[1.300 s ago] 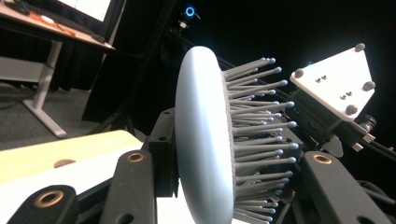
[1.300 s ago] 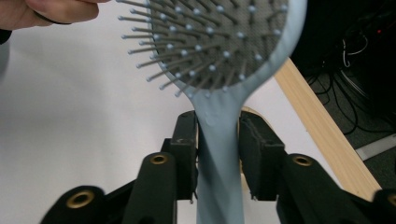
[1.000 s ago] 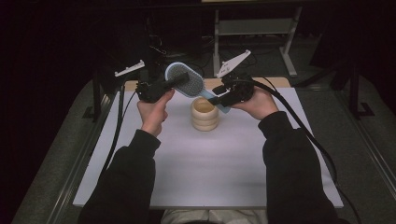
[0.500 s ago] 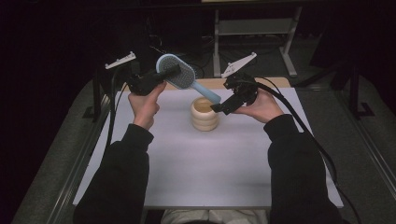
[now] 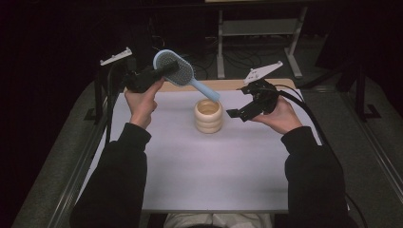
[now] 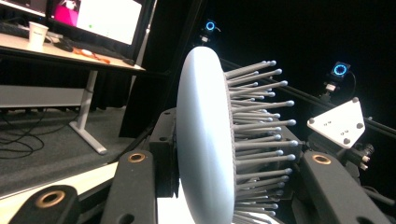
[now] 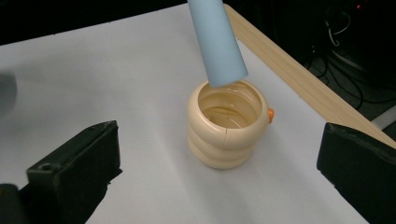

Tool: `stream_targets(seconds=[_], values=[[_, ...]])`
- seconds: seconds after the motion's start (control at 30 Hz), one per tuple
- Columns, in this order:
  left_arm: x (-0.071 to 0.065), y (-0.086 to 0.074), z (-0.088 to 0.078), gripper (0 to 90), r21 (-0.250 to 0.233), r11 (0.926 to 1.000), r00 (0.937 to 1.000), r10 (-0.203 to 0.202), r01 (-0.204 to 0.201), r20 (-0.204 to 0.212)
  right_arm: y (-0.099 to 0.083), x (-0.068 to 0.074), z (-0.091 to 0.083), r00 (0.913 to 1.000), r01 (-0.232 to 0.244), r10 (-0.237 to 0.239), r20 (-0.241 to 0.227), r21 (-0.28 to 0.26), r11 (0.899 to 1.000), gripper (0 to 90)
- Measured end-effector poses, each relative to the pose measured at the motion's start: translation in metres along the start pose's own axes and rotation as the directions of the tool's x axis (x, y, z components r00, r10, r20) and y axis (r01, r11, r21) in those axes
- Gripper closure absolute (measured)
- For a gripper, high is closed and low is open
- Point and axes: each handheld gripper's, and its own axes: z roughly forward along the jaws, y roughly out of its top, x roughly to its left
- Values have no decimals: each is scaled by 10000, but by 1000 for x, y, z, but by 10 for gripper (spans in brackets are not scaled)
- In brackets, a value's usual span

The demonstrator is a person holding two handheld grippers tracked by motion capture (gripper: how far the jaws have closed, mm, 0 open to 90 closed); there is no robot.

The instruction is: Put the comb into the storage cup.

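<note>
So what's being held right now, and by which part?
The left gripper is shut on the blue hairbrush, clamped across its bristled head. The right gripper is open and empty.

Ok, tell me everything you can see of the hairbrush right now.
The hairbrush is pale blue, plastic by the look of it, with an oval head, grey ball-tipped bristles and a straight round handle. The left gripper is shut on its head and holds it in the air, tilted. The handle slopes down, its end just above the mouth of the cream ribbed cup; I cannot tell whether they touch.
</note>
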Motion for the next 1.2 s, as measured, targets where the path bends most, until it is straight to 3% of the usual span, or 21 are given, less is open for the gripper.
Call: stream_targets(seconds=[0.33, 0.63, 0.73, 0.87, 1.0, 1.2], values=[[-1, 8, 6, 559, 228, 9997, 10000, 43, -42, -41, -42, -9, -12, 9965, -777, 793, 269, -547, 9955, 0], [-8, 12, 20, 559, 394, 9986, 9994, 345, -346, 31, -82, -14, -24, 9873, -1428, 1496, 540, -1136, 9832, 0], [-9, 15, 22, 559, 451, 9979, 9988, 477, -473, -83, -92, -14, -29, 9854, -1507, 1591, 603, -1242, 9807, 0], [-9, 19, 24, 559, 577, 9959, 9970, 717, -699, -302, -109, -14, -38, 9799, -1778, 1899, 605, -1641, 9703, 0], [-8, 20, 25, 559, 626, 9950, 9953, 816, -783, -525, -125, -9, -42, 9774, -1613, 1805, 1097, -1641, 9732, 0], [-2, 18, 27, 559, 898, 9918, 9909, 991, -909, -908, -146, -5, -46, 9704, -1920, 2143, 1112, -1827, 9642, 0]])
